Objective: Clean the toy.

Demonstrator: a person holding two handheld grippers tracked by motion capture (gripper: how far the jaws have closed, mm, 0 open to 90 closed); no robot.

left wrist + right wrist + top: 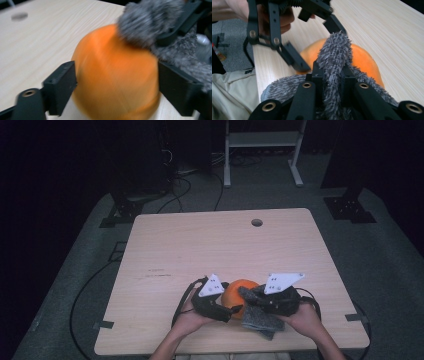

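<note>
we find the table (165, 250) bearing an orange ball (117, 75) near its front edge. the right gripper (332, 75), jaws clamped on a grey cloth (334, 55), presses it against the ball. the left gripper (115, 85) straddles the ball, jaws parted.

You're looking at a smooth orange ball (117, 75) sitting on the table between the left gripper's spread jaws, and a fuzzy grey cloth (334, 60) standing pinched between the right gripper's jaws, its tip touching the ball's top.
</note>
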